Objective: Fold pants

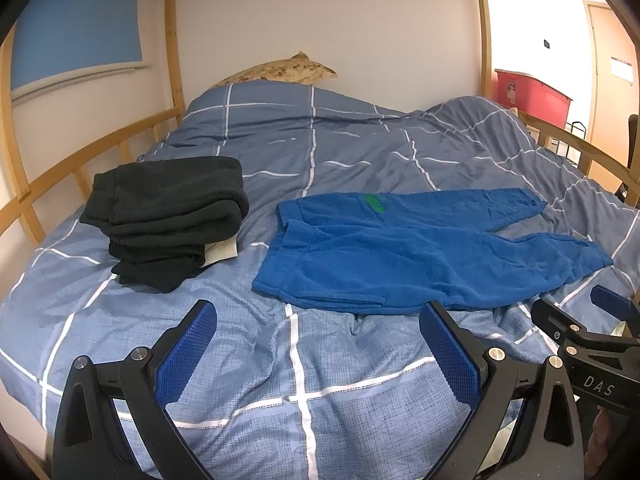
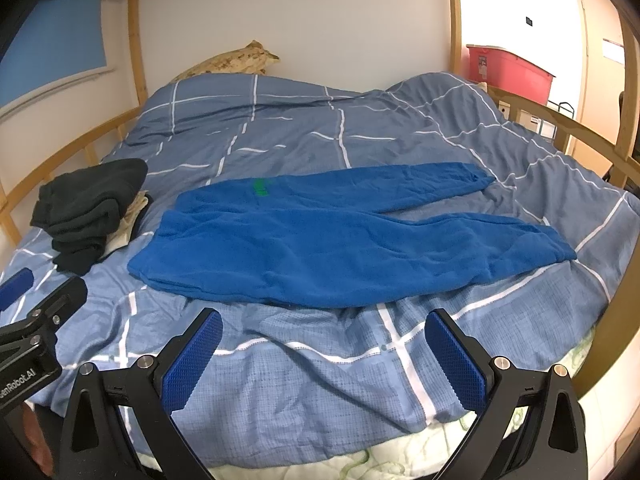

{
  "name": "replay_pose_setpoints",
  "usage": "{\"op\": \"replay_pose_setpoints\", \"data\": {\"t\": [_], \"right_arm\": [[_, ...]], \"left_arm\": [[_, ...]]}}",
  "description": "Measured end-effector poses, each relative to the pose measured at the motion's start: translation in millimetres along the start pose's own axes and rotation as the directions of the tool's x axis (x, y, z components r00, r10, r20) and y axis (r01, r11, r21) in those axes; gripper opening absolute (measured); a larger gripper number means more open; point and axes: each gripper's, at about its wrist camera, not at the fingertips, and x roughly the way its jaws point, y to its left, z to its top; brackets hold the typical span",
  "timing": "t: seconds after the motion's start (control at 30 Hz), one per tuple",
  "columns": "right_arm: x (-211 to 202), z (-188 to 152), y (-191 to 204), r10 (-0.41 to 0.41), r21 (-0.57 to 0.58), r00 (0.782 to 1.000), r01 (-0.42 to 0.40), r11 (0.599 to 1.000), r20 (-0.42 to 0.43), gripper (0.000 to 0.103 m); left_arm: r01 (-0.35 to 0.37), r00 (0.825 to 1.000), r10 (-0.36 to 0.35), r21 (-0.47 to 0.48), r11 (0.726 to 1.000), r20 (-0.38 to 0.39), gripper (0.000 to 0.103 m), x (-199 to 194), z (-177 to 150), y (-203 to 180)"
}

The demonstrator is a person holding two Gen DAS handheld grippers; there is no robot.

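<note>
Two spread grippers [image 1: 318,354] [image 2: 324,356], unfolded pants [image 2: 340,240]

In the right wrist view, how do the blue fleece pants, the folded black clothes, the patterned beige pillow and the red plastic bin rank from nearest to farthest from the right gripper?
1. Blue fleece pants, spread flat just ahead of the open right gripper.
2. Folded black clothes, stacked ahead to the left.
3. Patterned beige pillow, at the head of the bed, far left.
4. Red plastic bin, beyond the bed frame, far right.

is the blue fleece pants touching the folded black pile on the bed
Apart. The left wrist view shows a strip of checked duvet between the blue fleece pants and the folded black pile.
</note>
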Motion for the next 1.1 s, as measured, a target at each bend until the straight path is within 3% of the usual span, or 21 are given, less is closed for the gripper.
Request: {"op": "replay_pose_setpoints", "data": {"t": [1.1], "right_arm": [[-6.7,6.5,4.0,0.006,-0.004,1.000,-0.006,1.000,0.025,0.103]], "left_arm": [[-0.004,1.000,0.004,0.001,1.000,0.009,0.103,-3.2,-0.1,-2.8]]}}
